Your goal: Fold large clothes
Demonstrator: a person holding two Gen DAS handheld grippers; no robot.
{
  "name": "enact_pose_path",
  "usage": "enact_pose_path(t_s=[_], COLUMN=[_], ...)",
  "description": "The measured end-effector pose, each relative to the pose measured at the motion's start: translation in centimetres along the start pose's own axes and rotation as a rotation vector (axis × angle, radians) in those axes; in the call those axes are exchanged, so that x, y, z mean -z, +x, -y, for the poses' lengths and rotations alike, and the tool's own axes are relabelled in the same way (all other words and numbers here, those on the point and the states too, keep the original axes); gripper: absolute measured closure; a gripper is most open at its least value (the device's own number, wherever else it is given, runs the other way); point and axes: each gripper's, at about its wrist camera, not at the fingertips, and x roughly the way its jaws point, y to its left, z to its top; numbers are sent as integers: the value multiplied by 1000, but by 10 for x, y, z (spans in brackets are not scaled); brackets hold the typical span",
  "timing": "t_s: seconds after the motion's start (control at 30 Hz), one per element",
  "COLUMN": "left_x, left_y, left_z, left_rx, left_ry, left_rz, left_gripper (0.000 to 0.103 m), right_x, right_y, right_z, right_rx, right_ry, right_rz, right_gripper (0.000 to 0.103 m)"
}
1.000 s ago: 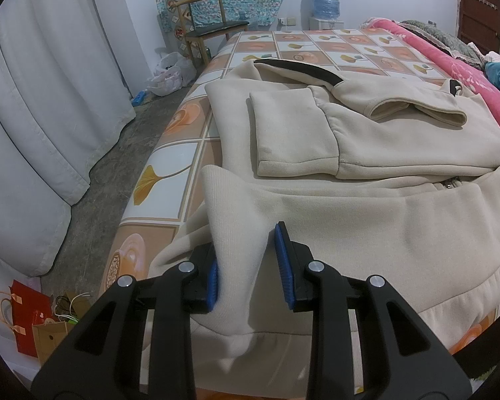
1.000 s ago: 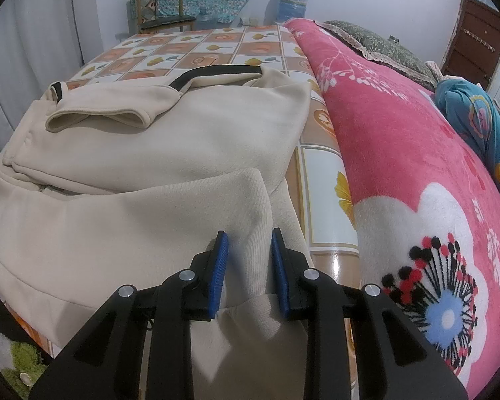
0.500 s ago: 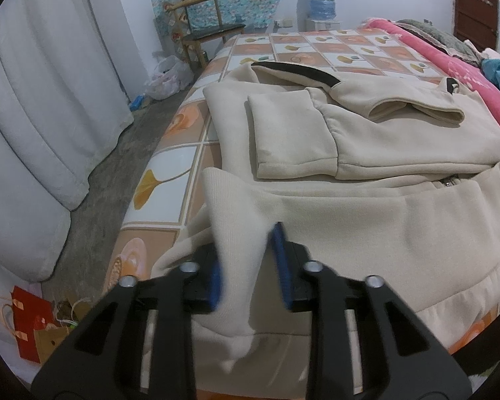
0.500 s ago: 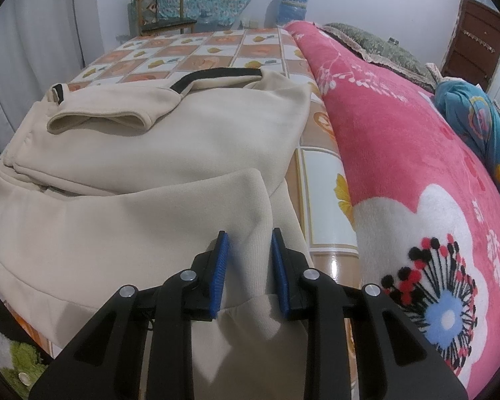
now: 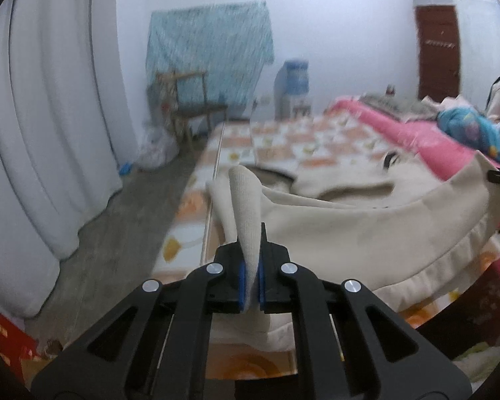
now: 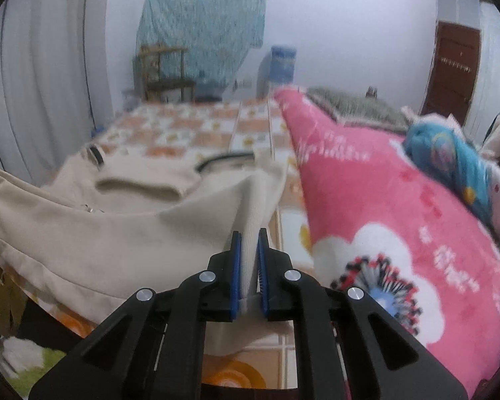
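Large cream fleece jacket [image 5: 366, 220] spread across a bed; ribbed hem band raised off the surface at both lower corners, each corner pinched into a narrow upright fold; hem between the corners hanging in a shallow curve; lower panel lifted and tilted toward the collar end; sleeves folded across the chest, one cuff opening facing forward [image 6: 140, 185]; dark trim at the collar, at the far end; small metal zip pull visible near the middle; picture blurred, finer detail unclear.

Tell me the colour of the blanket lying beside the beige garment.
Pink fleece blanket with white flowers; the right wrist view shows it best.
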Motion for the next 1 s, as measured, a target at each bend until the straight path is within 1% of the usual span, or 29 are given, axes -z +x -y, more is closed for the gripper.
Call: enact_pose_path(t_s=[0.1, 0.2, 0.27, 0.33, 0.43, 0.47, 0.5, 0.53, 0.57, 0.67, 0.73, 0.77, 0.8, 0.83, 0.87, 0.9, 0.93, 1.0], left_x=[-23, -52, -72, -94, -121, -128, -133, -138, -139, -135, -123, -112, -103, -96, -88, -85, -84, -85], left_y=[-4, 5, 18, 39, 77, 92, 106, 125, 139, 197, 229, 253, 269, 278, 286, 285, 277, 261], left_z=[-5, -18, -24, -34, -44, -47, -47, -50, -50, -51, -48, -46, -46, -45, -48, -53, -59, -65], left_rx=[21, 57, 60, 59, 56, 57, 54, 48, 51, 64, 59, 43, 27, 7, -18, -19, -14, -8], left_ry=[-6, -34, -40, -57, -72, -71, -70, -77, -81, -104, -93, -85, -81, -80, -87, -111, -143, -174], left_rz=[45, 88, 111, 125, 123, 109, 93, 69, 46, -56, -144, -221, -286, -325, -361, -360, -340, -306], left_gripper=[98, 98, 98, 98, 98, 98, 98, 98, 98, 98, 93, 91, 90, 90, 85, 79, 77, 78], right_x=[-24, -50, -67, -94, -123, -132, -143, -147, -152, -150, -141, -135, -128, -122, -115, -113, -110, -107], right_y=[-6, -1, 6, 21, 43, 53, 71, 81, 102, 148, 197, 219, 239, 253, 264, 267, 264, 246], right_z=[1, 0, -2, 0, 6, 9, 14, 15, 19, 22, 24, 25, 27, 29, 32, 36, 40, 46], right_rx=[-17, -27, -20, -17, -30, -39, -46, -52, -65, -79, -73, -70, -54, -30, -1, 6, -1, -9], right_ry=[-1, -16, -34, -44, -28, -15, 2, 10, 31, 49, 59, 65, 70, 71, 78, 87, 105, 126], right_rz=[60, 107, 138, 173, 200, 201, 195, 185, 160, 94, -10, -70, -129, -179, -219, -229, -222, -189], right_gripper=[94, 94, 94, 94, 94, 94, 94, 94, 94, 93, 93, 93, 93, 93, 93, 89, 88, 81])
